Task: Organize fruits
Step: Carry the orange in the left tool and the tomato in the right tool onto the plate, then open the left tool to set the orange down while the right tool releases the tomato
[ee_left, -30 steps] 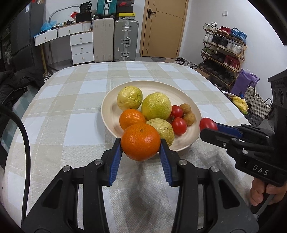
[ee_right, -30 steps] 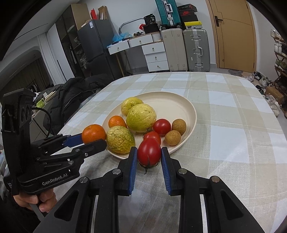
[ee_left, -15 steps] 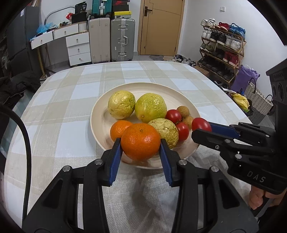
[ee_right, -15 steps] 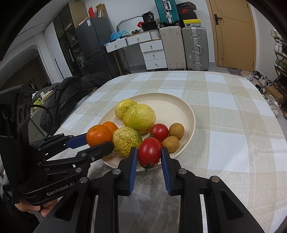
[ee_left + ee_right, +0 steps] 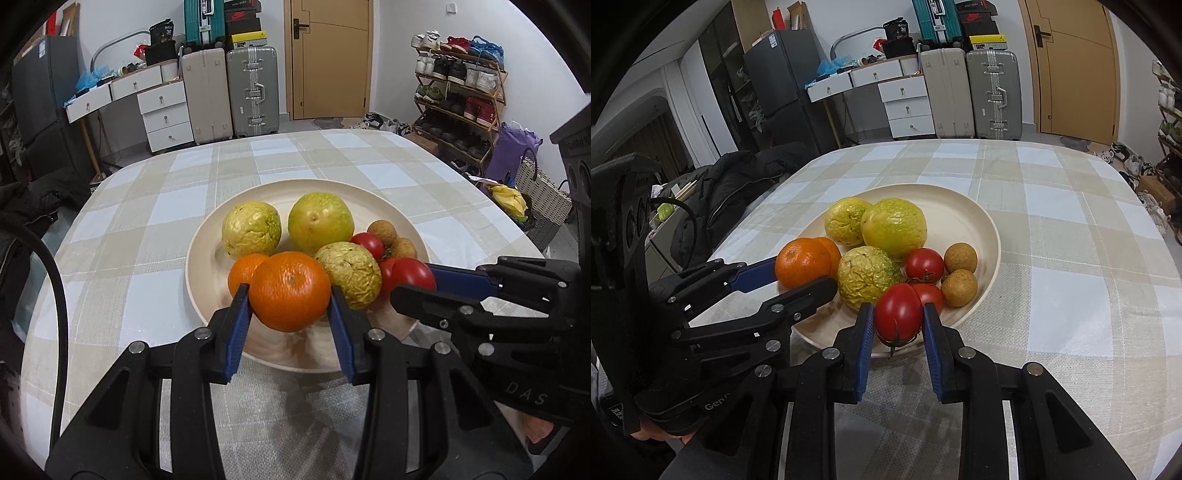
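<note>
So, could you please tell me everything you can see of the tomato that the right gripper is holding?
The tomato is glossy, deep red and roughly oval, with a green stalk poking out beneath it. The right gripper is shut on it, blue pads pressing its two sides. It hangs over the near rim of the cream plate, in front of another tomato, beside the wrinkled yellow-green fruit. Whether it touches either is unclear. In the left wrist view it shows side-on.

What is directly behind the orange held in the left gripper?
In the left wrist view, the held orange hides most of a second orange lying in the plate. A wrinkled yellow-green fruit sits behind to its right. The plate surface underneath is covered.
</note>
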The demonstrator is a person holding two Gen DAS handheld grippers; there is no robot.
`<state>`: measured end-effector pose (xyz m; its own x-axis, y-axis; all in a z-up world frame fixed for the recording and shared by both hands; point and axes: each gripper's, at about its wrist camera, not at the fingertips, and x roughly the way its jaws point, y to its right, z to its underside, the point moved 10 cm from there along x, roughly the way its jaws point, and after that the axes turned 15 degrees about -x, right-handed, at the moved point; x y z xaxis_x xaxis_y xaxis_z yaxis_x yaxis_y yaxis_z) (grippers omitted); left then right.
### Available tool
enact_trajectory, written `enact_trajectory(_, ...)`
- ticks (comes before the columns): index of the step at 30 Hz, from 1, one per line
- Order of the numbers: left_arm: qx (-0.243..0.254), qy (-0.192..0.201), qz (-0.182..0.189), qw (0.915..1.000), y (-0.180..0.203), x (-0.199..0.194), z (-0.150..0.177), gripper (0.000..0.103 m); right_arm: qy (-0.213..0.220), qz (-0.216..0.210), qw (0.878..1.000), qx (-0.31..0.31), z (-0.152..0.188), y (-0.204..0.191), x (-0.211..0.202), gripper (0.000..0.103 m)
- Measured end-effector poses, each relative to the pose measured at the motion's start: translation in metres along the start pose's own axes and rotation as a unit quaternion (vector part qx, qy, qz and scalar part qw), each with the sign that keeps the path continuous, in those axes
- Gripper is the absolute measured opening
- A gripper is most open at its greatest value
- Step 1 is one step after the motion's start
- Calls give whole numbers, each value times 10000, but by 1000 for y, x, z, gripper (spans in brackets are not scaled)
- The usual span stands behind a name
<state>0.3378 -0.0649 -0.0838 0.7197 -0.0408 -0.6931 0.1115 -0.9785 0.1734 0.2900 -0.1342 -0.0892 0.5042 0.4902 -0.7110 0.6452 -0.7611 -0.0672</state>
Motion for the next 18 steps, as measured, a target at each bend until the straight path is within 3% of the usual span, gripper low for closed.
enact_trajectory(18,-62,-255,-28,9997,-6,14,6,38,46,22,10000,30,-2,6,7,27)
